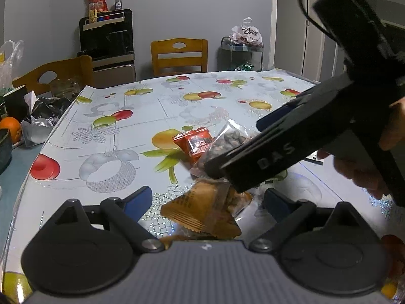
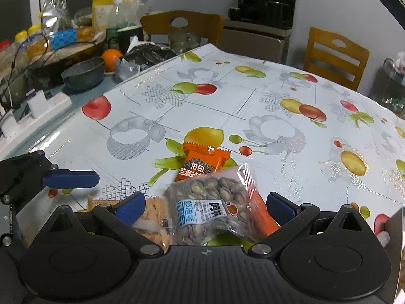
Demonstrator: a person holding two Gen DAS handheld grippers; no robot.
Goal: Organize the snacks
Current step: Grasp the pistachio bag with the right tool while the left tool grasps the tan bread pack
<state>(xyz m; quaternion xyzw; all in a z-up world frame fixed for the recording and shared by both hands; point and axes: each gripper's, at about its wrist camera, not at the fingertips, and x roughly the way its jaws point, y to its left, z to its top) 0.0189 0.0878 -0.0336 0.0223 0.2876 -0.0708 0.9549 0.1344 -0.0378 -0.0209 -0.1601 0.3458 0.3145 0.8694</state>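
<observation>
The clear packet of seeds [image 2: 211,209] lay on the table [image 2: 227,106] near its front edge, between the spread fingers of the right gripper [image 2: 205,209], its long axis running away from the camera toward the far edge and tilted slightly right, with the crimped end pointing away. It overlapped the near end of an orange snack packet [image 2: 202,163], whose long axis ran the same way. A tan wafer packet [image 2: 154,217] lay just beside the seeds on the left. The right gripper stood wide open and held nothing. The left gripper [image 1: 207,204] was likewise wide open over the tan wafer packet, gripping nothing. The left wrist view alone showed the right gripper's black body crossing above the seed packet; the right wrist view alone showed the packet's blue-and-white label.
</observation>
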